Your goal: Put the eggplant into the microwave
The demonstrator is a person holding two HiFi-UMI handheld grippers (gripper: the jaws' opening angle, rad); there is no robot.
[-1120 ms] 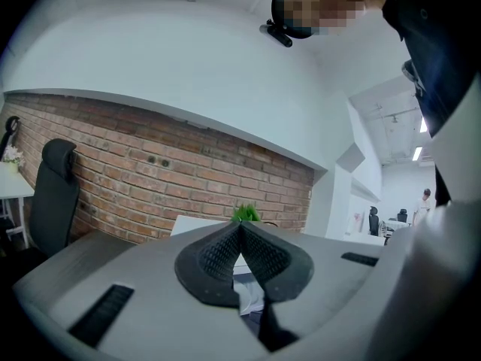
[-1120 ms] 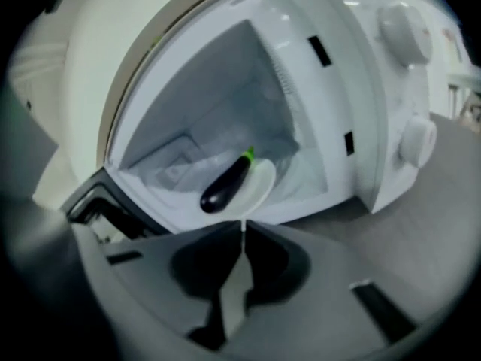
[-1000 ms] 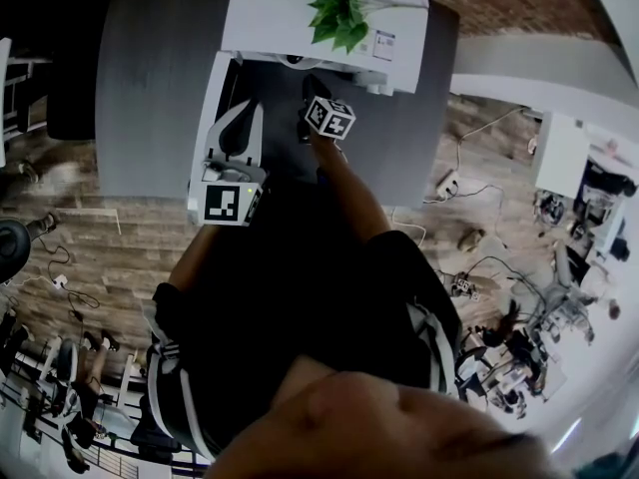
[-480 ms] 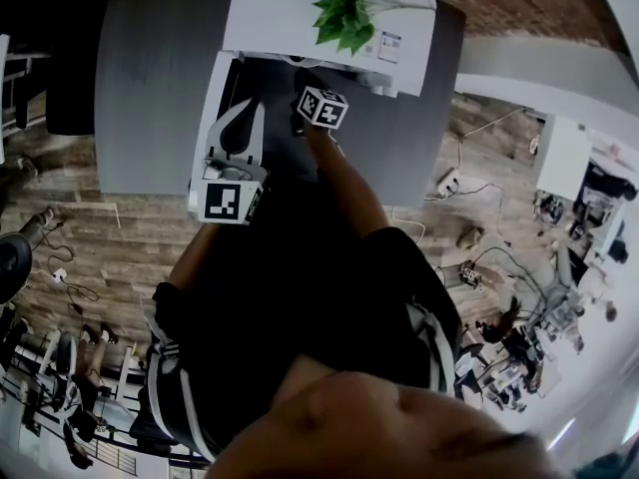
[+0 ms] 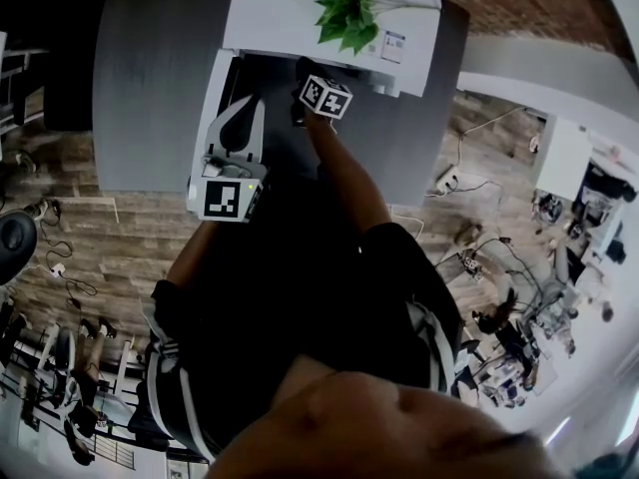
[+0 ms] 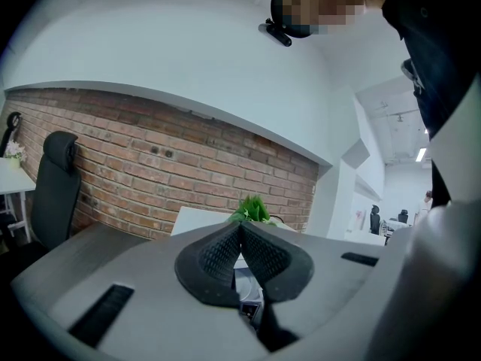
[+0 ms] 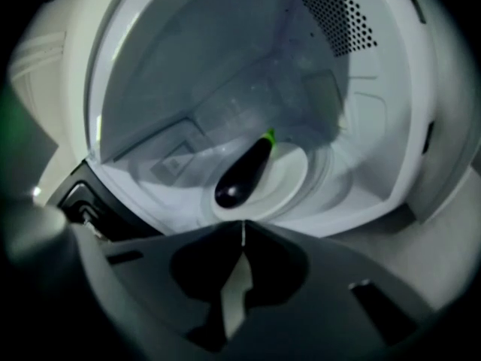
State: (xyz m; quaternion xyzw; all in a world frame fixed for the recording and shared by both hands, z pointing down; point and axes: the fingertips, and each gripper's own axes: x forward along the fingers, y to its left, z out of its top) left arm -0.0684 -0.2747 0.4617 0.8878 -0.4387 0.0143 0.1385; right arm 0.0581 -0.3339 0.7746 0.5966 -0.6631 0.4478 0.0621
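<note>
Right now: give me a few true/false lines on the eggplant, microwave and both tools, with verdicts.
1. The eggplant lies on the turntable plate inside the microwave. True.
2. The right tool is clamped on the eggplant. False: its jaws are together and empty, and the eggplant lies apart, ahead of them.
3. The left tool has its jaws wide apart. False: they are together with nothing between.
4. A green plant stands on top of the microwave. True.
</note>
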